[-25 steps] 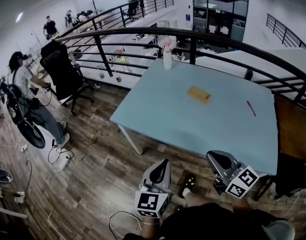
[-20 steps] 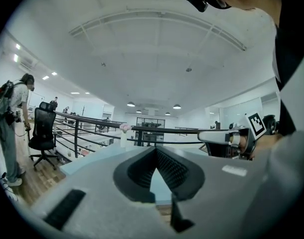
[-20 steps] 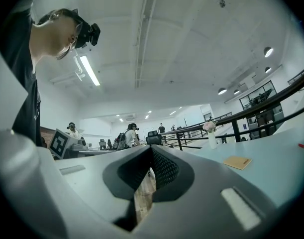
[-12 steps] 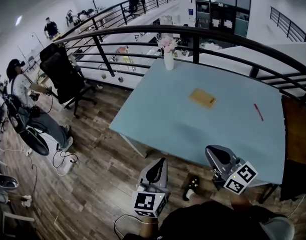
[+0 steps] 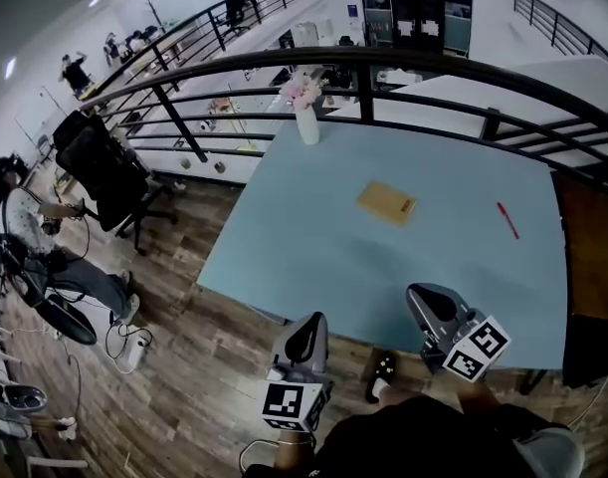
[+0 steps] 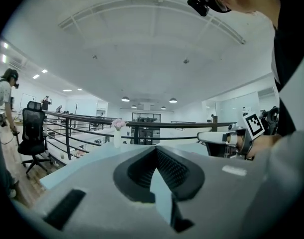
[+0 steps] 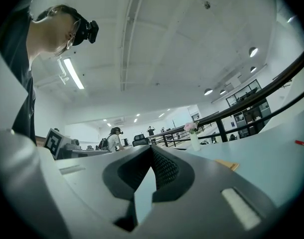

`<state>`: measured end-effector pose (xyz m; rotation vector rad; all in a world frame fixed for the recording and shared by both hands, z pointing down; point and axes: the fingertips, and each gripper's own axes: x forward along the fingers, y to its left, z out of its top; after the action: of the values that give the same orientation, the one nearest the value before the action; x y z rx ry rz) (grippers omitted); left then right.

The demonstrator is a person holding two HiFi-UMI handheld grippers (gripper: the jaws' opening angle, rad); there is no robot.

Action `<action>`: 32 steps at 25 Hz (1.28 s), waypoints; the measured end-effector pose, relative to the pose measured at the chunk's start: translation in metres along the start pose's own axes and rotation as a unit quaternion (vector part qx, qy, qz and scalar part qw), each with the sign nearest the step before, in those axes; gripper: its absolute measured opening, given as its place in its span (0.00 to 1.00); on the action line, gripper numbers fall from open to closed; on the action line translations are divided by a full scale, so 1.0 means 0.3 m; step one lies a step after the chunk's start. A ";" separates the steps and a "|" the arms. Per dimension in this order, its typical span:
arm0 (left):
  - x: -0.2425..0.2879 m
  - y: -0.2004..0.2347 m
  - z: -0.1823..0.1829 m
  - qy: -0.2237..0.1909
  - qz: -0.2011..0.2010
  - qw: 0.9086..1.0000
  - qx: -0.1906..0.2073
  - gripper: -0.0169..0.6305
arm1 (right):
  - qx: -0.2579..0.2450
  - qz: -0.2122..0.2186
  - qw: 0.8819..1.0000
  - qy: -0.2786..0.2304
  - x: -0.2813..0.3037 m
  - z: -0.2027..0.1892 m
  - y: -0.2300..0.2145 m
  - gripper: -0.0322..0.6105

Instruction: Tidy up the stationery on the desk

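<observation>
1. The desk (image 5: pixel 313 257) is pale blue. Its far side lies behind a black railing (image 5: pixel 423 68), and the right gripper covers part of its 6 o'clock edge.
2. The right gripper (image 5: pixel 424 294) sits over that edge. In its own view the jaws are clenched together with nothing between them and touch nothing.
3. The left gripper (image 5: pixel 310 321) is off the desk at 7 o'clock, above the floor. Its jaws are likewise pressed together and empty.
4. The vase (image 5: pixel 305 119) stands at the desk's 11 o'clock corner and shows in all three views. Its flowers are too small to make out.
5. The pad (image 5: pixel 386 203) is tan and lies flat near the desk's middle. The right gripper view catches only its thin edge (image 7: pixel 226 164).
6. The pen (image 5: pixel 507 219) is red and lies at 3 o'clock from the pad, well apart from it. Only the head view shows it whole. In the right gripper view it is a sliver cut by the frame (image 7: pixel 302 143).
</observation>
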<state>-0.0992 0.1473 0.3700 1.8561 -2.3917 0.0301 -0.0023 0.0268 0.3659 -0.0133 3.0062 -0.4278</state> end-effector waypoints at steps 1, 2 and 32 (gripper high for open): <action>0.027 -0.001 0.009 0.000 -0.003 1.000 0.003 0.02 | 0.001 -0.005 1.000 -0.002 0.004 0.009 -0.026 0.06; 0.055 -0.003 0.018 0.000 -0.005 1.000 0.006 0.02 | 0.002 -0.009 1.000 -0.005 0.007 0.019 -0.053 0.06; 0.642 0.059 0.056 0.047 -0.039 0.997 0.050 0.02 | 0.000 -0.072 0.997 0.012 0.127 0.116 -0.587 0.06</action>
<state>-0.1647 -0.0355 0.3738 1.9428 -2.2941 0.2302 -0.0377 -0.1529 0.3780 -0.2275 3.0402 -0.4455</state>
